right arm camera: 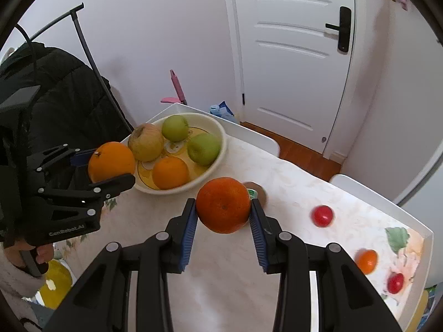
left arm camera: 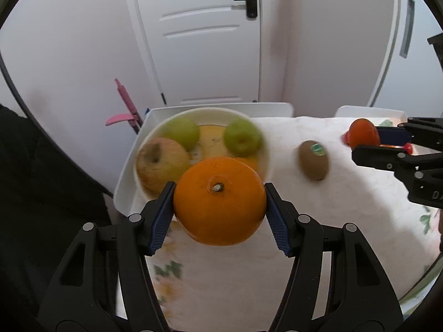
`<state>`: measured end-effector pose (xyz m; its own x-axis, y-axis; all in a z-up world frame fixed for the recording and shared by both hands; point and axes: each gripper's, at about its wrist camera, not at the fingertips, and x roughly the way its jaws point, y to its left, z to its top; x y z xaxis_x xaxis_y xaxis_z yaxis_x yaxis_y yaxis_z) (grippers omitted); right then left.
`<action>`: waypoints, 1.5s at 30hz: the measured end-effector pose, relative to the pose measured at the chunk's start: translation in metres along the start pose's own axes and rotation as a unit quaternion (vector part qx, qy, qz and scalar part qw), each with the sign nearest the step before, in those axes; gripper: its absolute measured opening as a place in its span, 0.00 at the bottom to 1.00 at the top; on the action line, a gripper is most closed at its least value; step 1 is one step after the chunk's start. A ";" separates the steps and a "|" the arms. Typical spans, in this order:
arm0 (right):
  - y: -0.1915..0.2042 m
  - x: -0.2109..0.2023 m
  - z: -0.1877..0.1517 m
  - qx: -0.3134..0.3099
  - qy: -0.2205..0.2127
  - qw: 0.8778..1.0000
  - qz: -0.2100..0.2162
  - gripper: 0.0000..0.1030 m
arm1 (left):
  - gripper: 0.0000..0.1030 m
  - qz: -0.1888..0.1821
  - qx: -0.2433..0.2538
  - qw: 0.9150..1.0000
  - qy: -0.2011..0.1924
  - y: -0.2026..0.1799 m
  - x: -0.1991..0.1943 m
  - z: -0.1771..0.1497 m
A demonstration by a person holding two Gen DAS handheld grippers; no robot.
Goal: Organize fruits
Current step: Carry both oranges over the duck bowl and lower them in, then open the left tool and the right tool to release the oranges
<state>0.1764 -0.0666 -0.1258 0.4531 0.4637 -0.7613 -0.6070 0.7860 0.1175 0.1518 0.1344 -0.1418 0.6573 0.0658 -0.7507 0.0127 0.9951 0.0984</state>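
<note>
**Two oranges on their way to the bowl**

Low in the middle of the left wrist picture, the left gripper (left arm camera: 220, 203) holds a big orange (left arm camera: 219, 200). Its two blue pads press on both sides of the fruit, so the fingers are closed on it. The orange hangs just in front of the bowl (left arm camera: 264, 141), which sits left of the middle of the picture. I think the fruit is held up like this so it can go over the rim and into the bowl.

Low in the middle of the right wrist picture, the right gripper (right arm camera: 223, 207) squeezes a darker orange (right arm camera: 223, 204) the same way. That fruit is in the air above the table (right arm camera: 221, 271), near the bowl but not over it yet.

Now the count. In the bowl I see two green apples (right arm camera: 204, 148), one yellow-brown apple (right arm camera: 146, 141) and one orange (right arm camera: 170, 172). That makes four fruits inside. They lean on each other because the bowl is round and deep.

On the table, a kiwi (left arm camera: 313, 160) with a sticker lies just behind the darker orange. Lower right in the right wrist picture are two small red fruits (right arm camera: 322, 215) and one small orange fruit (right arm camera: 366, 261), well apart from the bowl. They are blurry, so I cannot say what kind they are.

So two fruits are in the grippers, four in the bowl and four on the table. I guess the job is about half done.
</note>
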 end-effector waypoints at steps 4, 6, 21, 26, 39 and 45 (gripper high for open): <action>0.015 0.017 0.007 0.004 0.005 1.000 -0.001 0.34 | 0.65 0.001 0.012 1.000 -0.005 0.017 0.017 -0.003; 0.020 0.025 0.009 0.008 0.007 1.000 -0.003 0.34 | 0.65 -0.002 0.018 1.000 -0.007 0.024 0.025 -0.004; 0.035 0.055 0.021 0.037 0.022 0.999 -0.030 0.34 | 0.77 -0.009 0.062 0.998 -0.028 0.023 0.042 -0.011; 0.037 0.053 0.025 0.044 0.022 0.998 -0.032 0.34 | 1.00 -0.012 0.060 0.996 -0.071 0.029 0.017 -0.006; 0.047 0.056 0.037 0.037 0.021 0.999 -0.023 0.34 | 1.00 -0.018 0.021 0.999 -0.040 0.061 -0.008 -0.011; 0.043 0.075 0.039 0.035 0.027 0.999 -0.011 0.34 | 1.00 -0.013 0.003 1.000 -0.022 0.069 -0.010 -0.019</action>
<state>0.2101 0.0176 -0.1525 0.4287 0.4243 -0.7976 -0.5497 0.8231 0.1425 0.1323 0.2038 -0.1400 0.6894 0.0369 -0.7234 0.0351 0.9958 0.0842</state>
